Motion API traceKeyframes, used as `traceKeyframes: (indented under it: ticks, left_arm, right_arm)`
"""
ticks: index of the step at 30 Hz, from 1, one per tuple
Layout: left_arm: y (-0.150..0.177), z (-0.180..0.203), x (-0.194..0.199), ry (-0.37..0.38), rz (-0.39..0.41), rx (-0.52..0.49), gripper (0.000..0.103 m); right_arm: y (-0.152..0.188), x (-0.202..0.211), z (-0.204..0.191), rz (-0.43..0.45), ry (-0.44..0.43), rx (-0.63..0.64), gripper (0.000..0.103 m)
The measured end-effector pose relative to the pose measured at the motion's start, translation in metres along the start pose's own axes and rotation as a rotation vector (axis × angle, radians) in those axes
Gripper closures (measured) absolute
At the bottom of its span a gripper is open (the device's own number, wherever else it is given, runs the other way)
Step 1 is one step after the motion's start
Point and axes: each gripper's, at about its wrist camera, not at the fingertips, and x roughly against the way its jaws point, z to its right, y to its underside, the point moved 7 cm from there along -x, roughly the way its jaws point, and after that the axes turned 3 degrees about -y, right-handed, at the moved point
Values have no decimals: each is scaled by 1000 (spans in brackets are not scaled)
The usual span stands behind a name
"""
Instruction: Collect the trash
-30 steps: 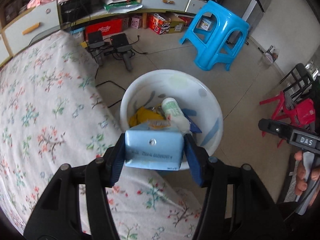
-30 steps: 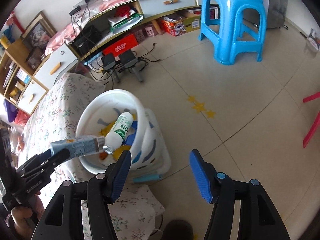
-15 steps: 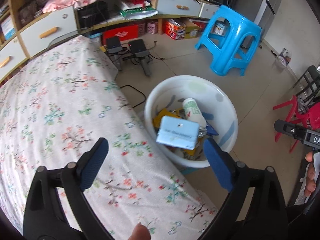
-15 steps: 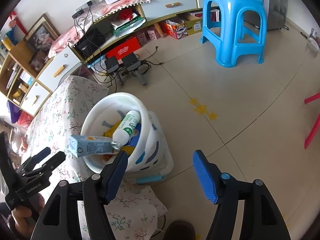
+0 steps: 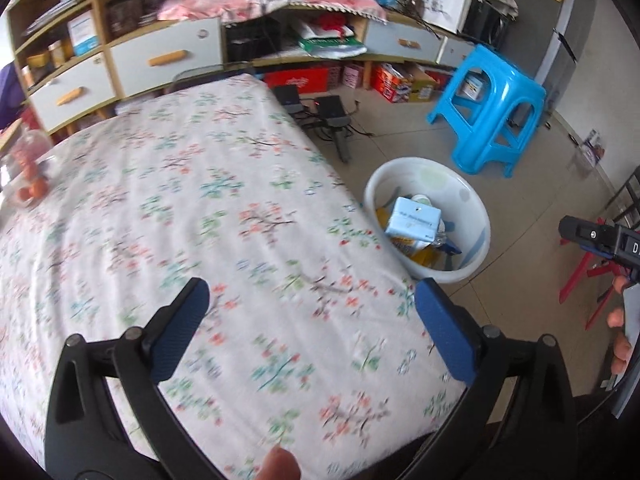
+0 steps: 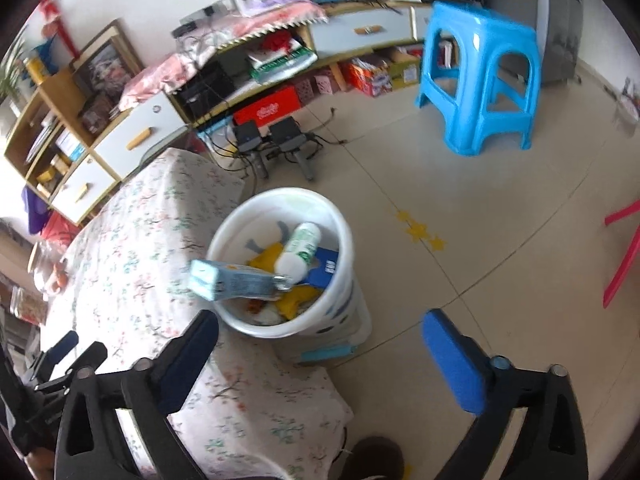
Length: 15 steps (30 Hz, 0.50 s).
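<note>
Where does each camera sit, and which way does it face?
Left wrist: on the left gripper, angled down over the flowered tablecloth; open fingers and a fingertip show.
Right wrist: on the right gripper, angled down at the white bucket and floor; open fingers show.
Shared: bucket, light blue carton, blue stool.

Floral-clothed table; tiled floor, white bin, blue stool
</note>
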Motion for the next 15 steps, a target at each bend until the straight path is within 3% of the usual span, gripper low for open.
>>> traceKeyframes:
  ticks: [7, 15]
  left_arm:
    - [16, -29, 50, -53, 64, 67, 1]
    - [42, -56, 88, -116, 133, 150, 1]
  right_arm:
    - [25, 42, -61, 39, -12, 159, 0]
    - [63, 63, -90, 151, -28, 187, 0]
